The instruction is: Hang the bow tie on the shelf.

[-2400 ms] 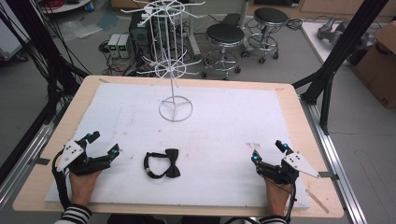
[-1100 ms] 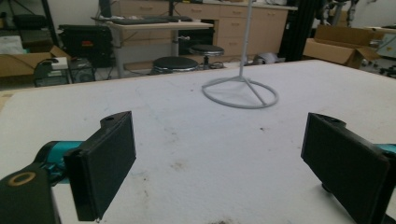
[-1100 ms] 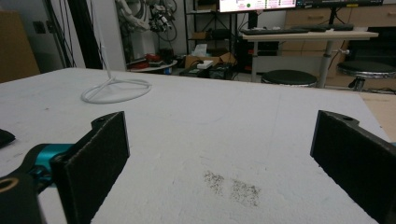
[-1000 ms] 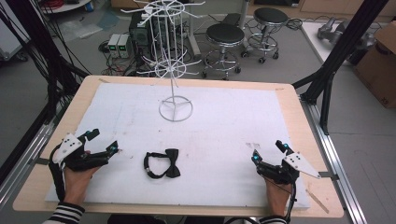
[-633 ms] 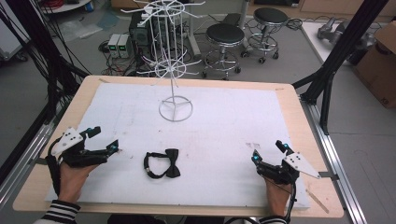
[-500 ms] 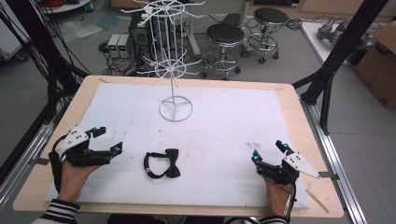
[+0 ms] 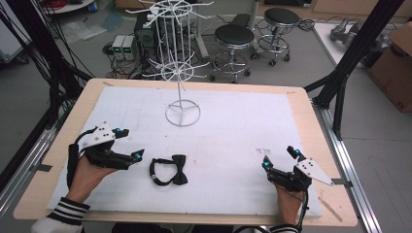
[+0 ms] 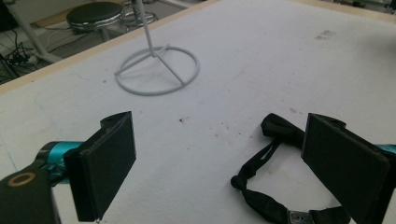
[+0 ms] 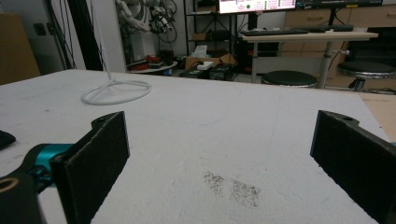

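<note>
A black bow tie point(image 7: 169, 169) with its strap lies on the white mat near the front, left of centre. In the left gripper view the bow tie point(image 8: 275, 154) sits just ahead of the right jaw, partly hidden by it. My left gripper point(image 7: 131, 143) is open, lifted and tilted toward the tie from its left. A white wire display stand point(image 7: 182, 112) rises from a ring base at the mat's middle back; its base point(image 8: 156, 70) lies beyond the jaws. My right gripper point(image 7: 280, 159) rests open at the front right, nothing between its jaws point(image 9: 219, 154).
The white mat point(image 7: 233, 141) covers a wooden table point(image 7: 318, 131). A dark smudge point(image 9: 231, 186) marks the mat ahead of the right gripper. Black frame posts point(image 7: 350, 58) stand at the table's sides, and stools point(image 7: 234, 36) and cables sit beyond the far edge.
My left gripper has lifted, turned and moved right toward the bow tie. The right gripper and the tie have stayed put.
</note>
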`<state>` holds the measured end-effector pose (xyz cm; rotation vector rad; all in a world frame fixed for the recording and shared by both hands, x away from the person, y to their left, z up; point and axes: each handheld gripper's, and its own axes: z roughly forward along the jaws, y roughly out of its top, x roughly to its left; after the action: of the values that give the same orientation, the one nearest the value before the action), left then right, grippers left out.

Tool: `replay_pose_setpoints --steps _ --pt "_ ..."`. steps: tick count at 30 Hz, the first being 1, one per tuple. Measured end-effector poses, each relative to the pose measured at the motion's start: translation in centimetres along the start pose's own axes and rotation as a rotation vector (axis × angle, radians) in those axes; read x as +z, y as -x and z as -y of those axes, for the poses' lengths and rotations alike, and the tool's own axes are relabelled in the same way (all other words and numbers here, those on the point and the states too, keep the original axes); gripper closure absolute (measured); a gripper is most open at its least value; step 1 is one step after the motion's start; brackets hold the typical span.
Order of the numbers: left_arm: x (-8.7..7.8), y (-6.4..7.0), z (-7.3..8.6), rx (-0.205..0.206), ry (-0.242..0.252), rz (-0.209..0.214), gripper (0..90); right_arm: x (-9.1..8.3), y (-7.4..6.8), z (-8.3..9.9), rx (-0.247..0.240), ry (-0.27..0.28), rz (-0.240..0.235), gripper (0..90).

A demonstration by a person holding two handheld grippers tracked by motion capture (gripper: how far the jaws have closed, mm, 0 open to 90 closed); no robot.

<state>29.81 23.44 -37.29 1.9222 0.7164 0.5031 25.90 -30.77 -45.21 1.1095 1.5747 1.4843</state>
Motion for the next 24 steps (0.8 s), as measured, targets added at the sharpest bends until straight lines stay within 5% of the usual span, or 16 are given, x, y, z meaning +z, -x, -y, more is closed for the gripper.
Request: replay_pose_setpoints --steps 24 --pt "2.5 3.8 -0.3 0.044 -0.099 0.116 10.8 -0.1 0.1 0.0 -0.003 0.012 -0.002 3.5"
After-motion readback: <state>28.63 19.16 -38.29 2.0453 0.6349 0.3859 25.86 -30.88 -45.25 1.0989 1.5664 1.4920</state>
